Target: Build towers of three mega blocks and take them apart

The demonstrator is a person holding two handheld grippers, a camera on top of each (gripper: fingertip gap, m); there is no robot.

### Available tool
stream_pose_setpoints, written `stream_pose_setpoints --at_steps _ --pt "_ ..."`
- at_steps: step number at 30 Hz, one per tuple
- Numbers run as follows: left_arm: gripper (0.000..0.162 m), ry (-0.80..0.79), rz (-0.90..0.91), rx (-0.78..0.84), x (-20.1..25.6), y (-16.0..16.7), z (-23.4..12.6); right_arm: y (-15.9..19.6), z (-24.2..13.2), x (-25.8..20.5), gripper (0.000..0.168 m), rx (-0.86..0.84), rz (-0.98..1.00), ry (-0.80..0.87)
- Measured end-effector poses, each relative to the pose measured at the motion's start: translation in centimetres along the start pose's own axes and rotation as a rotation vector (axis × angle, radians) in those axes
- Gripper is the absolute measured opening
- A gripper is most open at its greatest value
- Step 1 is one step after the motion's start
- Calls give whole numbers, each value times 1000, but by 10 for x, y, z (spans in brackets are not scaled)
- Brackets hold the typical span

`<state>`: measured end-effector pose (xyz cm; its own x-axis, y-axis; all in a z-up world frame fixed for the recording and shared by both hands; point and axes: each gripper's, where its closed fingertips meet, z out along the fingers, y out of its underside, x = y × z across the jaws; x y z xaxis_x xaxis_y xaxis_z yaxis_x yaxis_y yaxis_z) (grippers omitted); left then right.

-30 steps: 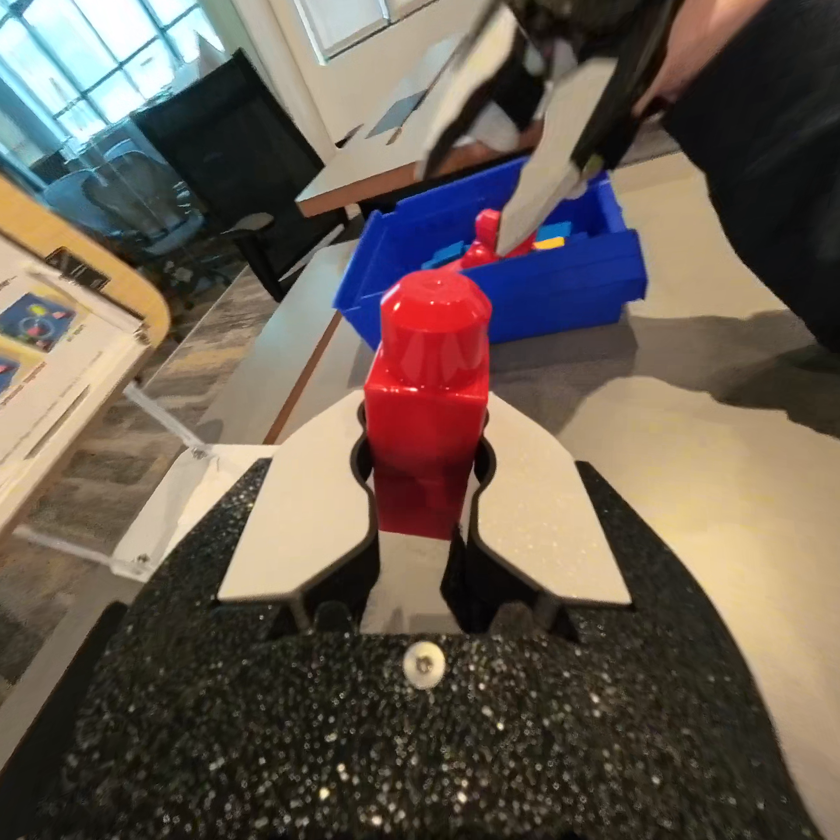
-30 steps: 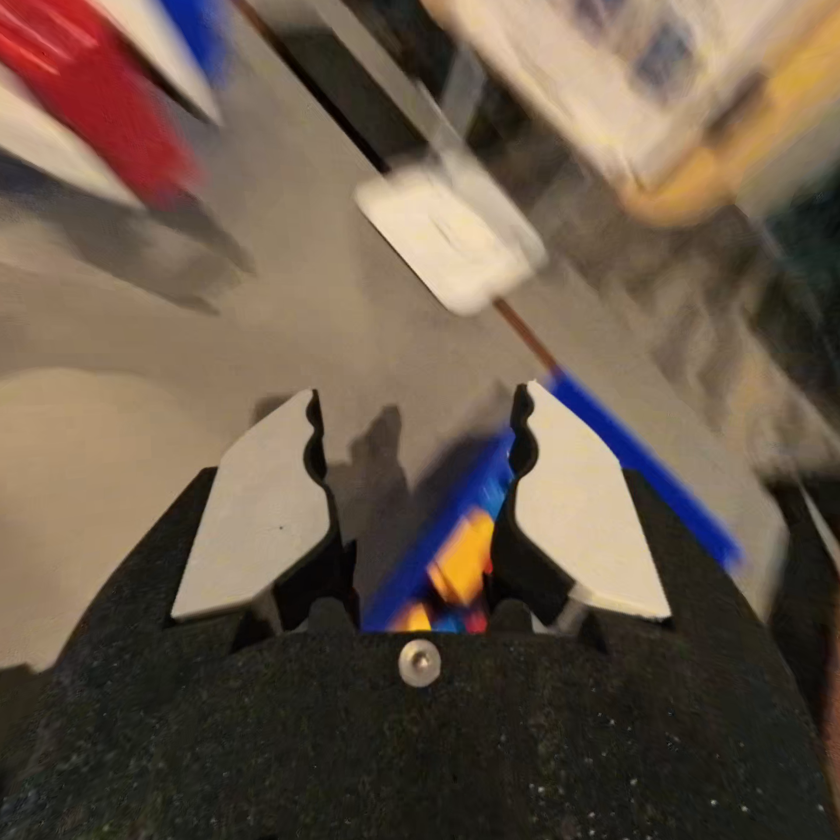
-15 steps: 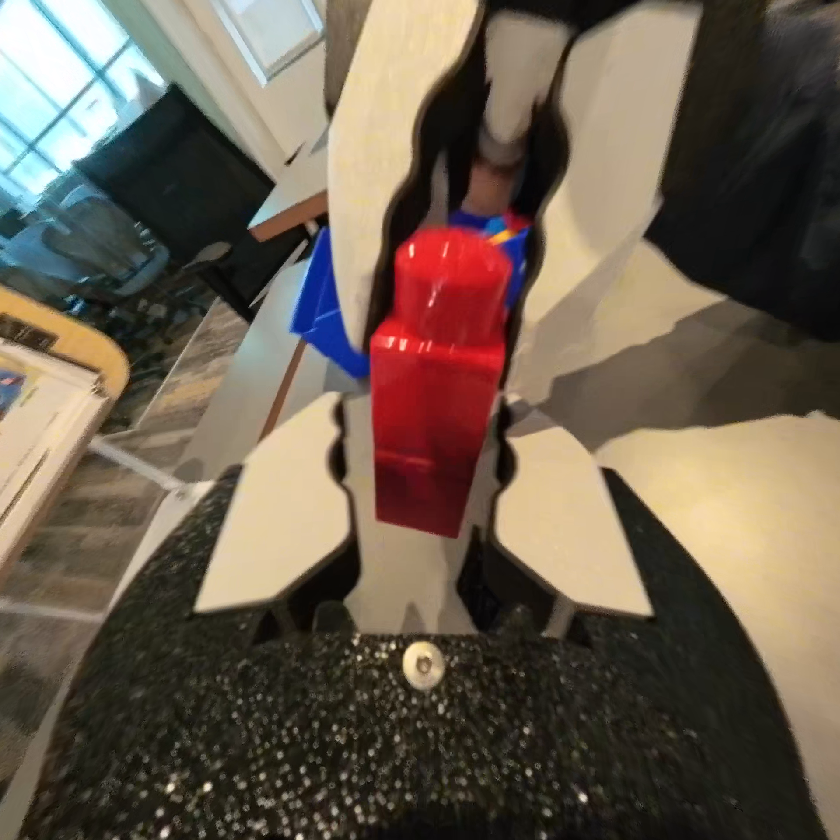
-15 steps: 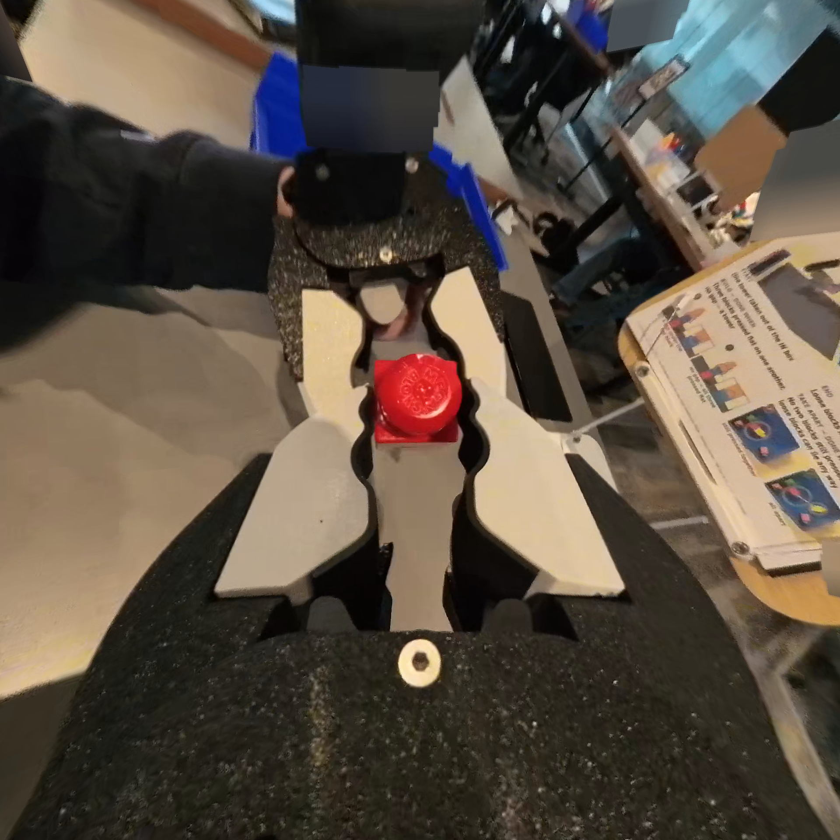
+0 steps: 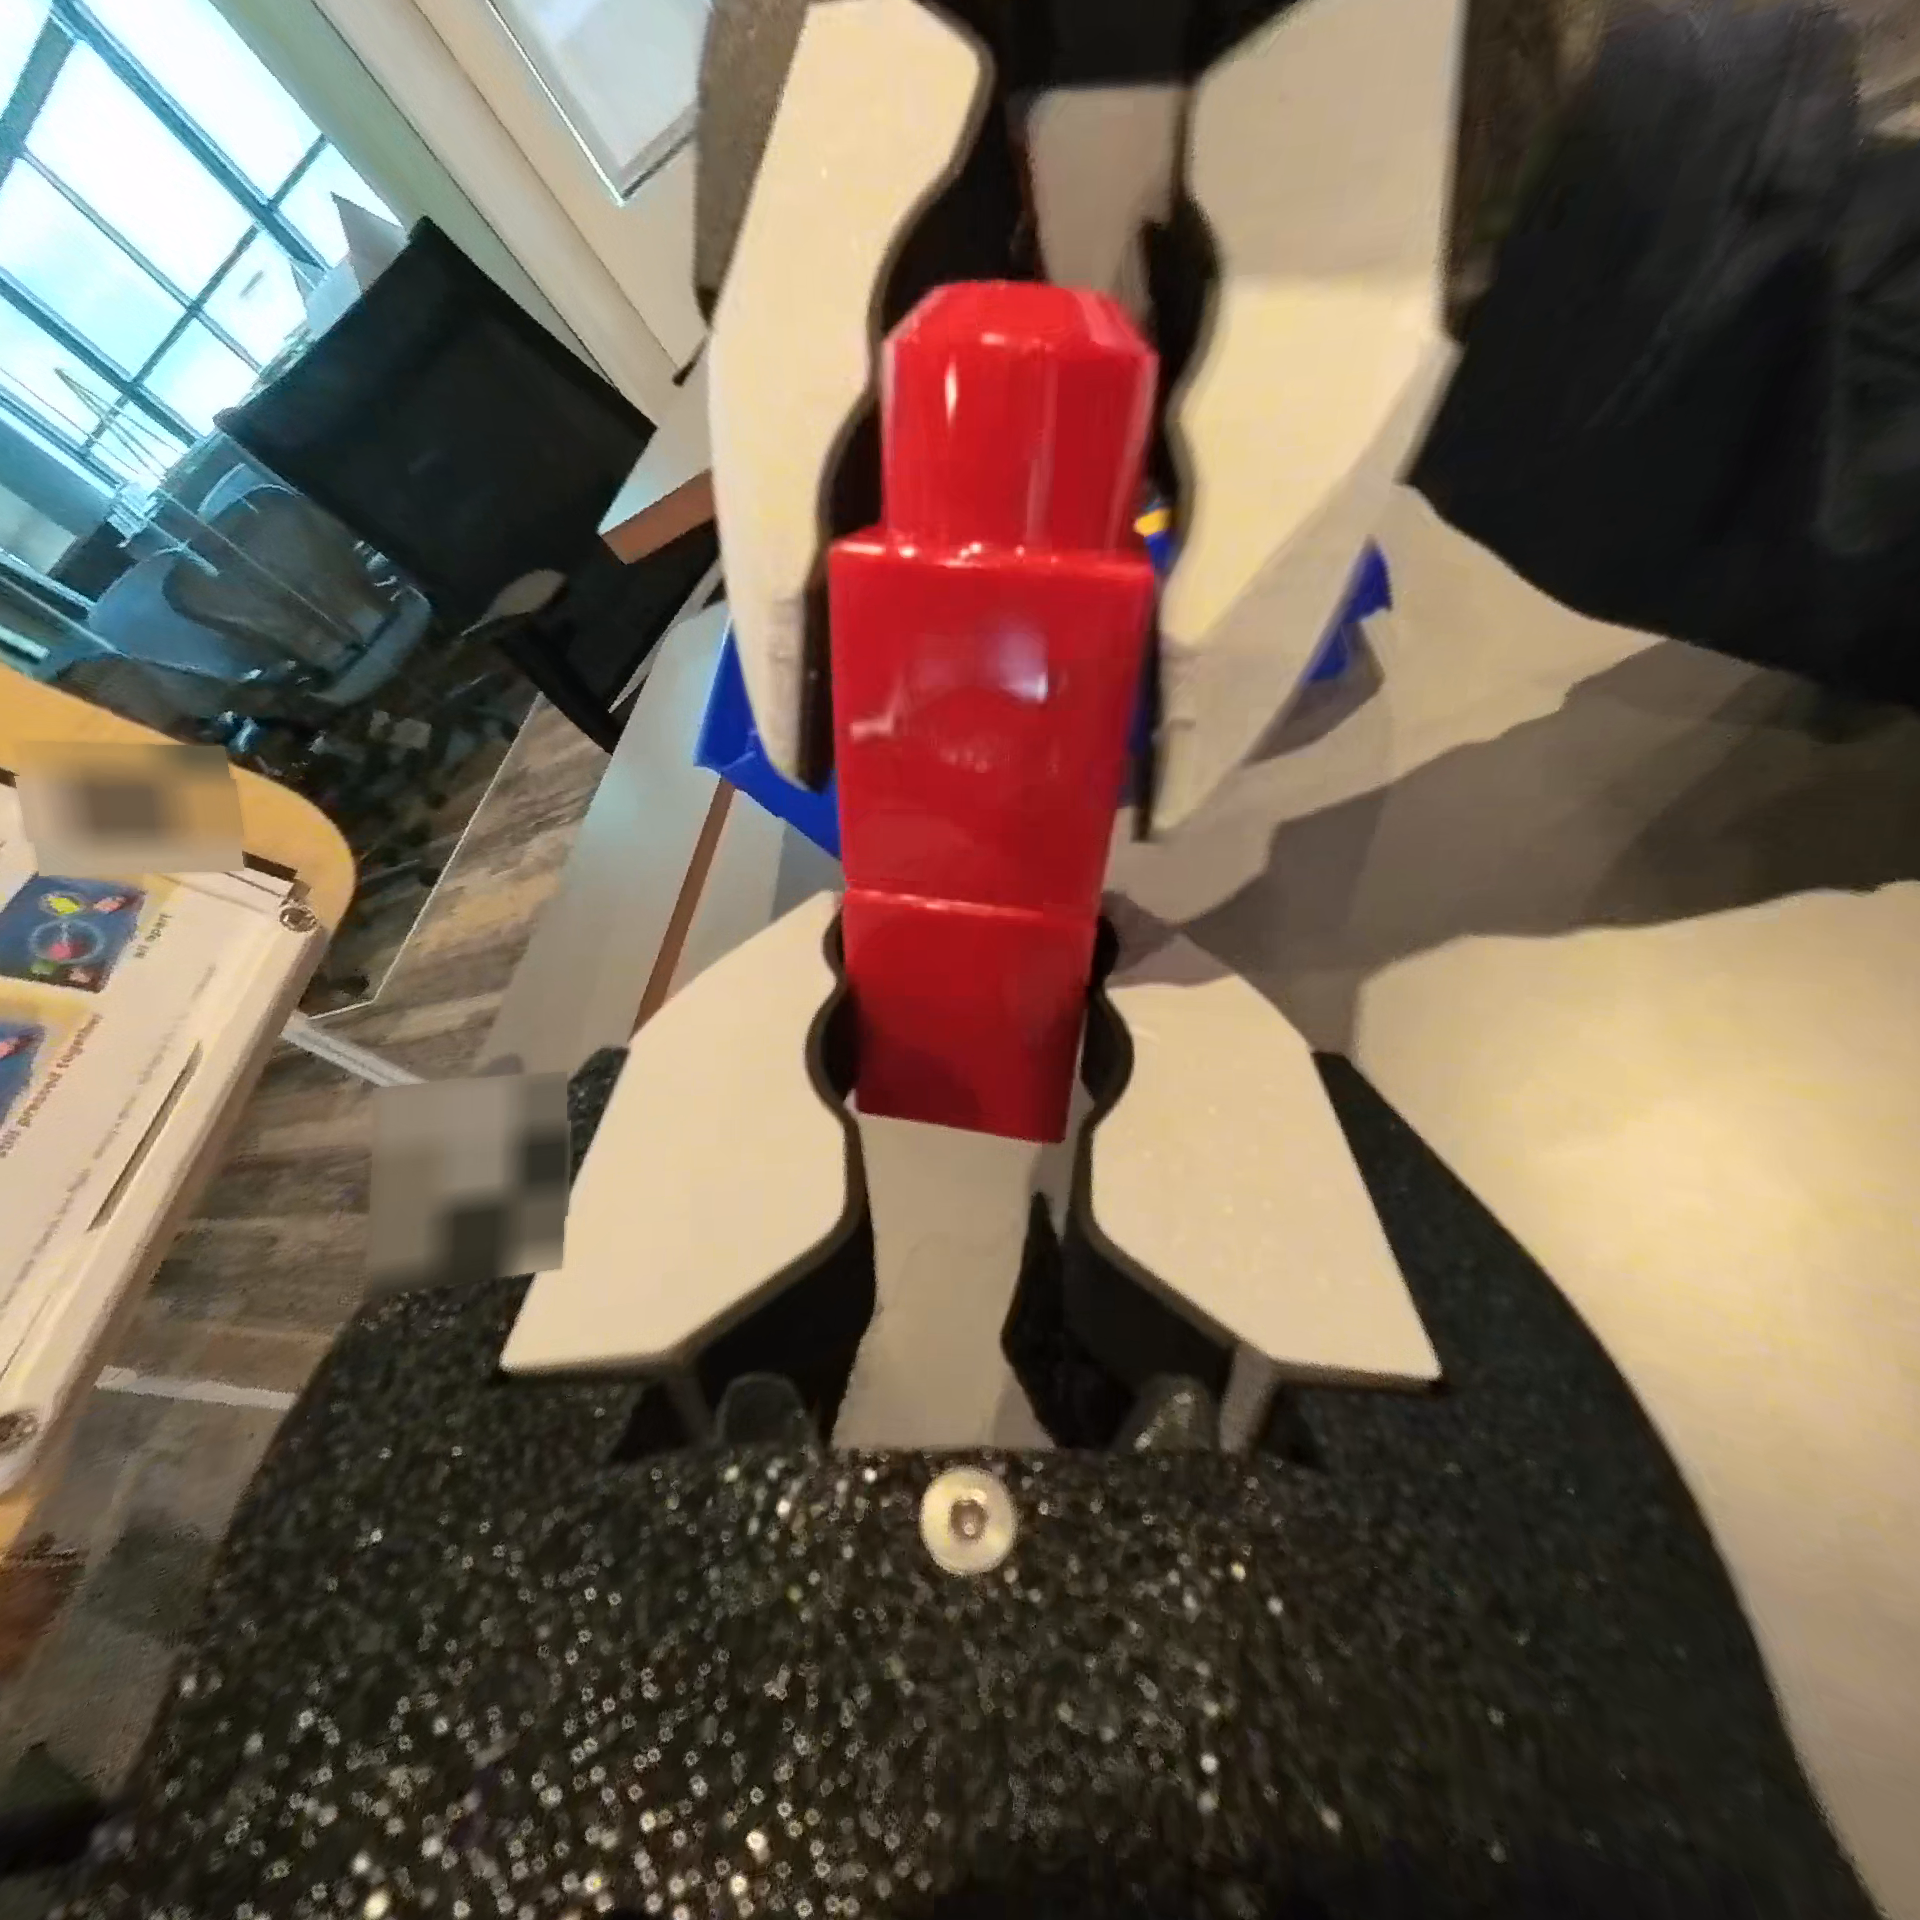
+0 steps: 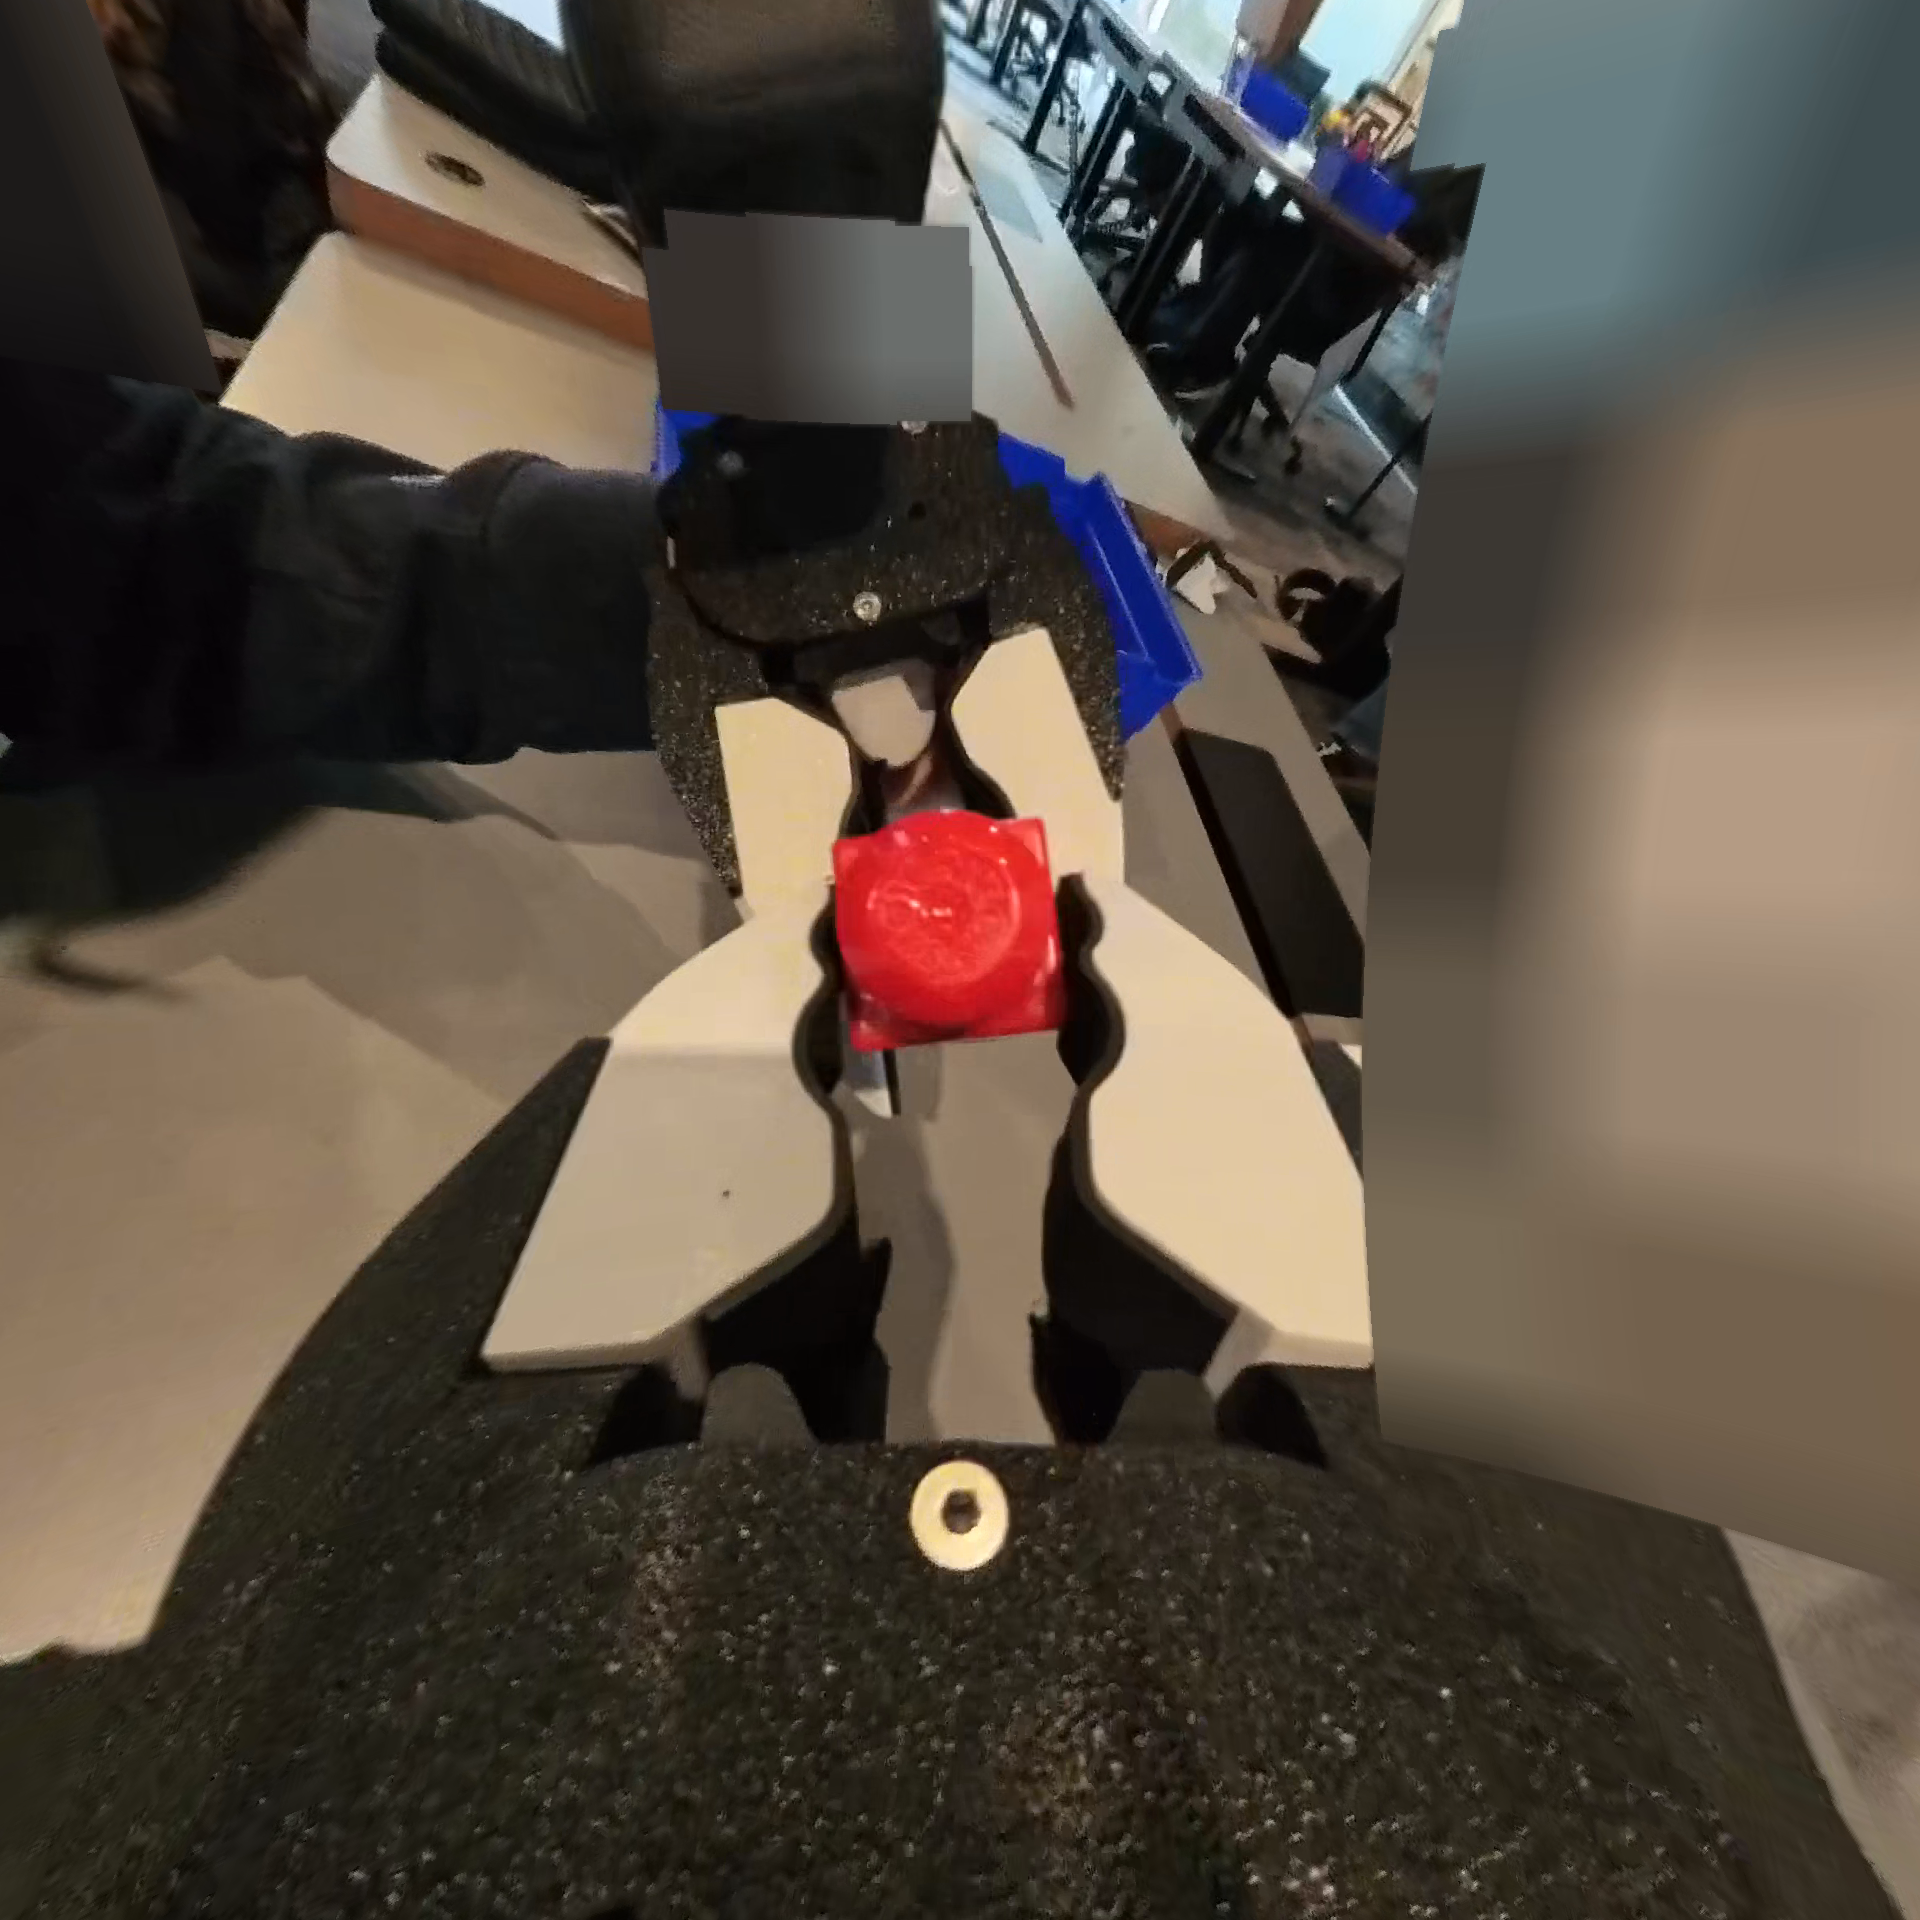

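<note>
A short tower of two red mega blocks is held in the air between both grippers. My left gripper (image 5: pixel 971 935) is shut on the lower red block (image 5: pixel 966 1018). The upper red block (image 5: pixel 987 707), stud on top, sticks out ahead of it. My right gripper (image 5: pixel 977 790) comes from the opposite side, and its pale fingers (image 5: pixel 769 582) press on the upper block's two sides. In the right wrist view I see the stud end-on (image 6: pixel 945 935) between my right gripper (image 6: pixel 948 914) fingertips, with the left gripper (image 6: pixel 935 831) facing me behind it.
A blue bin (image 5: pixel 758 769) of blocks stands on the grey table (image 5: pixel 1558 1143) behind the tower; it also shows in the right wrist view (image 6: pixel 1122 613). A board with printed sheets (image 5: pixel 125 1039) is at the left edge. A dark sleeve (image 6: pixel 312 603) reaches in from the left. Left tips to right tips: about 5 centimeters.
The right gripper swung from the bin over to the tower, slid around the upper red block and closed on it. The left gripper kept hold of the lower block.
</note>
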<state>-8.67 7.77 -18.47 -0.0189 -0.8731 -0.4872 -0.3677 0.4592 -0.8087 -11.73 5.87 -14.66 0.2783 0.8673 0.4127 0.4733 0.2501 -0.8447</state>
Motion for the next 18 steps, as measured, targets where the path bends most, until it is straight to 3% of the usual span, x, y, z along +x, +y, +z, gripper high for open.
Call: stream_pose_setpoints --at_steps 3,7,10,12,14,18 --pt "40 4 -18 10 1 -5 -1 -2 -4 0 38 16 -3 -16" --pt "39 -5 -102 4 -3 -4 2 -3 -8 8 38 -66 -170 113" --pt "39 -34 -164 -61 -14 15 -2 -12 -26 29 38 -101 -363 349" --pt "39 -41 -208 -54 -21 22 -6 -11 -53 51 38 -135 -374 526" --pt "39 -88 -197 -33 -29 20 -11 21 -83 73 38 -285 -204 629" --pt "40 -196 -159 7 -41 11 -15 138 -165 96 38 -790 152 825"
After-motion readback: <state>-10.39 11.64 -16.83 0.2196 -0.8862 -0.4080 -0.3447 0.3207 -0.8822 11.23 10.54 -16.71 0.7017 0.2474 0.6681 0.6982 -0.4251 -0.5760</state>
